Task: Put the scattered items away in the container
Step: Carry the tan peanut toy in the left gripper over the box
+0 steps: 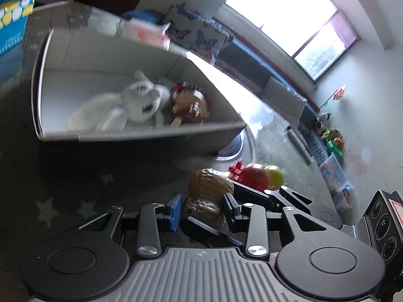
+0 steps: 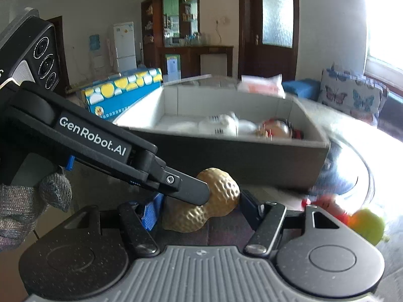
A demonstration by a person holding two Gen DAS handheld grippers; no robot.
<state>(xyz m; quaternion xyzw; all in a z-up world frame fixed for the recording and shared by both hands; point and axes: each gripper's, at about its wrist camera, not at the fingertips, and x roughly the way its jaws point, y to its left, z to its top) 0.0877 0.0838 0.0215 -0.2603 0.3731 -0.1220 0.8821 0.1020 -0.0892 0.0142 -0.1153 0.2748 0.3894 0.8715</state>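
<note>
A brown-gold peanut-shaped toy (image 1: 209, 196) (image 2: 209, 201) lies on the dark star-patterned surface just in front of the grey box (image 1: 141, 136) (image 2: 239, 161). Both grippers close around it. My left gripper (image 1: 201, 209) has its jaws on either side of the peanut, pads touching it. My right gripper (image 2: 199, 209) also straddles the peanut; the left gripper's finger (image 2: 186, 188) crosses in front of it. The box holds a white plush toy (image 1: 136, 103) (image 2: 219, 124) and a red-and-brown doll (image 1: 191, 103) (image 2: 277, 128).
A red toy (image 1: 252, 175) (image 2: 327, 206) and a yellow-green ball (image 1: 275, 175) (image 2: 369, 224) lie to the right of the peanut. A blue-and-yellow carton (image 2: 121, 93) stands left of the box. A butterfly cushion (image 2: 350, 95) sits behind it, a window beyond.
</note>
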